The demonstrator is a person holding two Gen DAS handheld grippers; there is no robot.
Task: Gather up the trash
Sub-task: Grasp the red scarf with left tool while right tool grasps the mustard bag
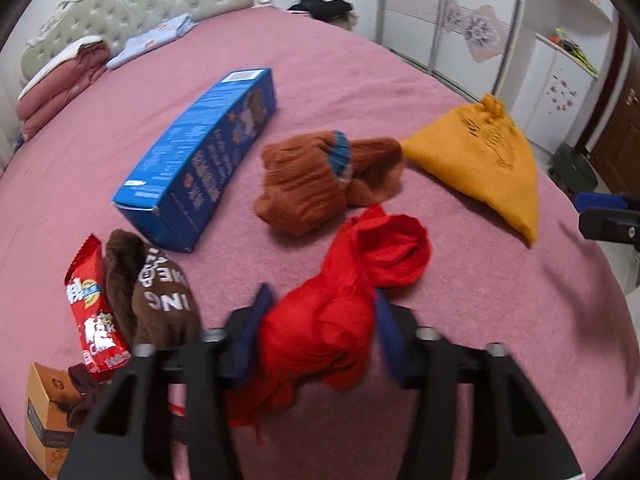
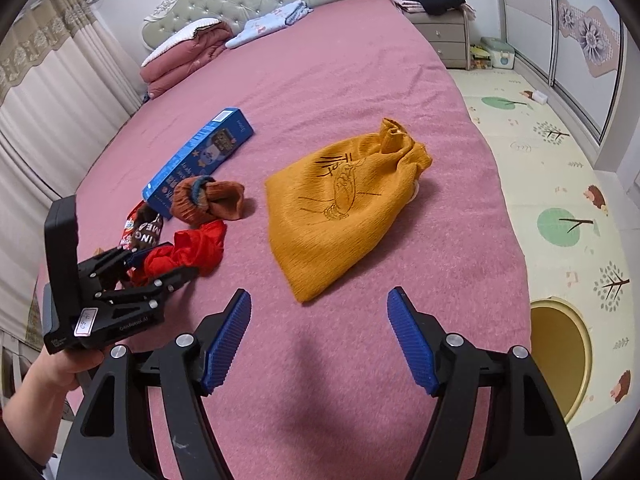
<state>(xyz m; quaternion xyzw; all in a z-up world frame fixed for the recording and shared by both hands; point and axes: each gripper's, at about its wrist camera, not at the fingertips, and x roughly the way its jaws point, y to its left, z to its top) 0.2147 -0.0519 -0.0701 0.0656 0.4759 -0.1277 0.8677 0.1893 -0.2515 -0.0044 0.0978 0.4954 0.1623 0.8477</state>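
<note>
On the pink bedspread [image 1: 360,80] lies a crumpled red cloth [image 1: 340,300]. My left gripper [image 1: 322,300] has its blue pads pressed against both sides of the cloth; in the right wrist view the left gripper [image 2: 160,268] sits low over the red cloth [image 2: 192,248]. A long blue carton [image 1: 200,152] lies beyond it, with a red snack wrapper [image 1: 92,312] to the left. My right gripper [image 2: 320,296] stands open and holds nothing, just short of a mustard drawstring pouch [image 2: 344,208].
A rust-brown sock [image 1: 312,176], a dark brown lettered sock [image 1: 160,292] and a small orange box [image 1: 44,412] lie on the bed. Folded quilts [image 2: 184,56] sit by the headboard. A round yellow bin [image 2: 560,360] stands on the play mat at the right.
</note>
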